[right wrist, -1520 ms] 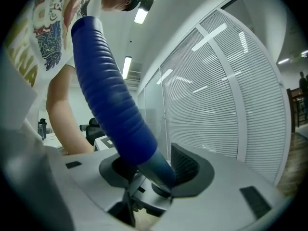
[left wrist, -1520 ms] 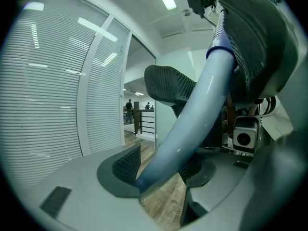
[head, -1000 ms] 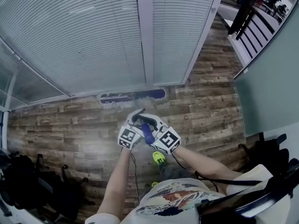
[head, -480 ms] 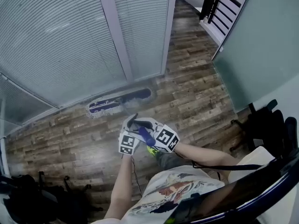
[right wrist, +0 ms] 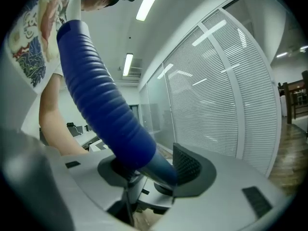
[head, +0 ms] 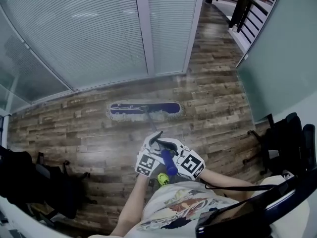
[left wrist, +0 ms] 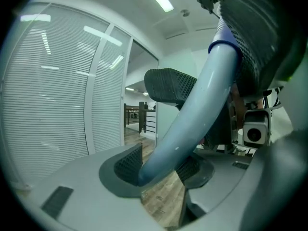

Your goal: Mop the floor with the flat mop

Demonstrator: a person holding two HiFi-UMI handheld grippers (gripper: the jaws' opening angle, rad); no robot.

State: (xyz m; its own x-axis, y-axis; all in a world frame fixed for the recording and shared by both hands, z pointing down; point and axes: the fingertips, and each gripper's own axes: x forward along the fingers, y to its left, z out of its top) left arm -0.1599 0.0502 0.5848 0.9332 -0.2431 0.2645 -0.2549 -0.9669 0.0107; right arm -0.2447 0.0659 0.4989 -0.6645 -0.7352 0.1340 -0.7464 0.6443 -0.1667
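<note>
The mop handle [head: 169,163] is clamped close to the body by both tongs. The left gripper [head: 150,148] is closed on its pale shaft. The right gripper [head: 176,147] is closed on the ribbed blue grip, its jaws just eased wider. Farther out, the flat mop head [head: 144,108] is laid on the wooden floor [head: 213,108], near the blind-covered glass wall [head: 99,29].

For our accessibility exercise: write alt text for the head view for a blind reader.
A blue flat mop head with white fringe lies on the brown wood-plank floor before a glass wall with white blinds. Its blue pole runs back to the left gripper and right gripper, both gripping it; the left's jaws just closed slightly, the right's just opened slightly.
</note>
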